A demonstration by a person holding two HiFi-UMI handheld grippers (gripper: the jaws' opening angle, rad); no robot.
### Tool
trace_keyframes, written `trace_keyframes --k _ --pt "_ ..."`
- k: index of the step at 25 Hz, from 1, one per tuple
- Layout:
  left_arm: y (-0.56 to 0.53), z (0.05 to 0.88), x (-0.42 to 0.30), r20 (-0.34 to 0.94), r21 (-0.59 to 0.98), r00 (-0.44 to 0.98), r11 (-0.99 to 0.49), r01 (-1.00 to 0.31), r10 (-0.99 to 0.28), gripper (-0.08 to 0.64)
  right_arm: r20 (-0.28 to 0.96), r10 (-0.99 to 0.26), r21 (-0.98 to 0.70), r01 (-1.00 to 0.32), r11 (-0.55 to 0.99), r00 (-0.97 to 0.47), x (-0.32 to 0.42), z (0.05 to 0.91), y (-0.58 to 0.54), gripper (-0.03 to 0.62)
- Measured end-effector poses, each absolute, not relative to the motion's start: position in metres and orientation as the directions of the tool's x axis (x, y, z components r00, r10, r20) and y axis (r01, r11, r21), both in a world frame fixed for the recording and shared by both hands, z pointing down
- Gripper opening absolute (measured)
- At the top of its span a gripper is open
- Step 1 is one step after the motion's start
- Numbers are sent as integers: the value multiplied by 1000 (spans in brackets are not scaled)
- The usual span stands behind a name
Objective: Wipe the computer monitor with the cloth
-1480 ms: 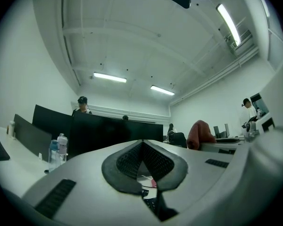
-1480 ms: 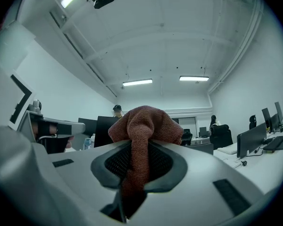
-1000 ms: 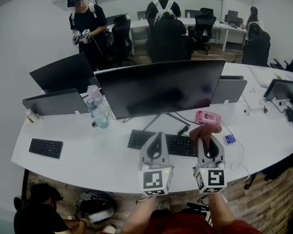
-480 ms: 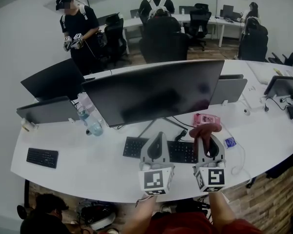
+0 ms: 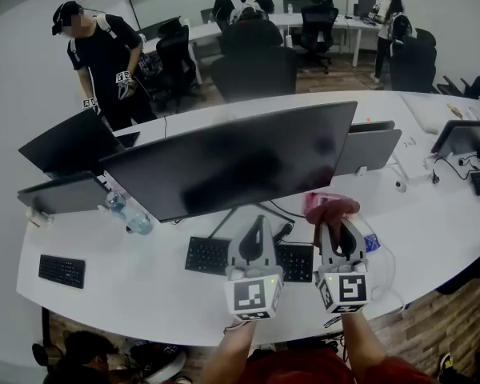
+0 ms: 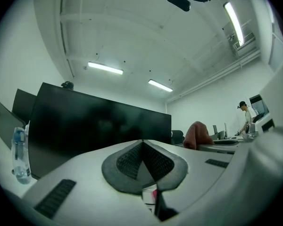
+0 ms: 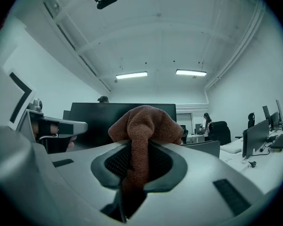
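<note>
A wide black monitor (image 5: 232, 157) stands on the white desk (image 5: 136, 274), its dark screen facing me; it also fills the left gripper view as the monitor (image 6: 94, 126) and sits behind the cloth as the monitor (image 7: 94, 117). My right gripper (image 5: 338, 224) is shut on a reddish-brown cloth (image 5: 333, 210), which bunches above the jaws as the cloth (image 7: 144, 126), just below the screen's lower right corner. My left gripper (image 5: 258, 229) is shut with nothing in it, its pads (image 6: 141, 159) pressed together, below the screen's middle.
A black keyboard (image 5: 216, 256) lies under both grippers. A pink box (image 5: 314, 199) sits behind the cloth. A water bottle (image 5: 128, 213) stands left of the monitor. Further monitors (image 5: 64, 142), a second keyboard (image 5: 62, 270) and people stand around.
Both grippers have risen and moved toward the monitor, the cloth now near its lower right corner. The head view has shifted so the monitor looks nearer and larger.
</note>
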State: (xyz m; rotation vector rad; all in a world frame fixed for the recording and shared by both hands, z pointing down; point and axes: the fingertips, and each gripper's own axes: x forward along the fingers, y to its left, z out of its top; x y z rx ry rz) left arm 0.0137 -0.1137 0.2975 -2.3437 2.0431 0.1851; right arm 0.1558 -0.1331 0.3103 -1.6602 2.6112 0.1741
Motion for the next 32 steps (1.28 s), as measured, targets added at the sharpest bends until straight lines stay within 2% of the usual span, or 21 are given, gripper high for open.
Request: trace_keyframes --k 32 --pt "-239 394 87 46 71 128 -124 -990 -991 23 80 -896 8 -899 439 -437 212 430 -270 77"
